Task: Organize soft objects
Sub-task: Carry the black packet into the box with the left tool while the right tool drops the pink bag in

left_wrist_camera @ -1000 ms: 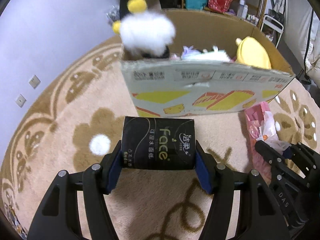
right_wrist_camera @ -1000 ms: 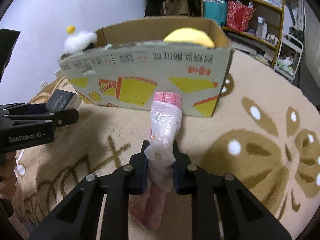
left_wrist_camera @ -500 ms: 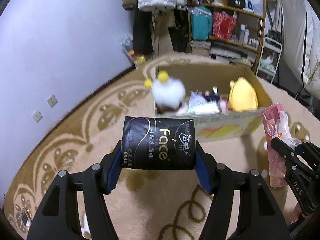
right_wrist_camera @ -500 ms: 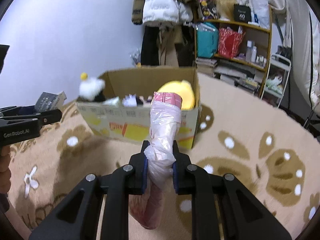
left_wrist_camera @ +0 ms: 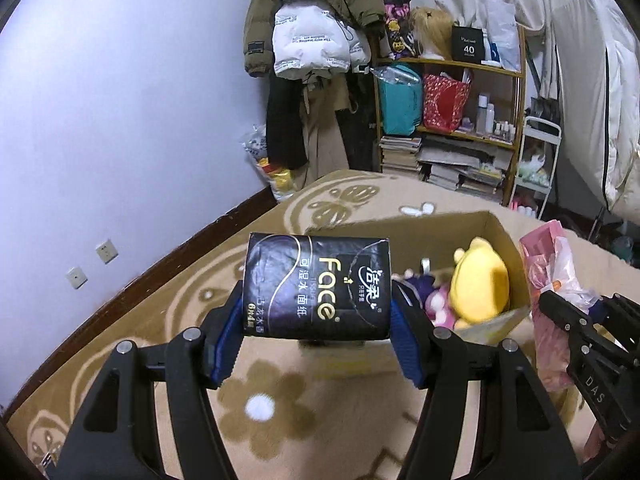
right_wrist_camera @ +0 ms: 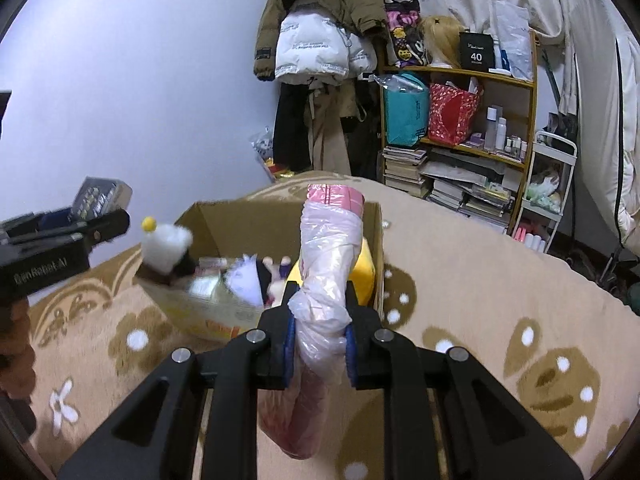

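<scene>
Raised from rug level to above the box [left_wrist_camera: 496,236] rim since a second ago. Left tongs [left_wrist_camera: 316,328] clamped across tissue pack [left_wrist_camera: 318,286]: light, compressible, slippery film. Right tongs [right_wrist_camera: 320,330] pinching pink bag [right_wrist_camera: 330,252] mid-length: limp, slippery; grip bunched plastic.

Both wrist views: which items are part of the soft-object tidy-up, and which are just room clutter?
In play:
- black Face tissue pack, clamped in left gripper
- pink plastic-wrapped bundle, clamped in right gripper
- open cardboard box
- yellow plush toy in the box
- white fluffy plush at the box's corner

Lying about:
- wooden shelf
- hanging olive jacket
- beige patterned rug
</scene>
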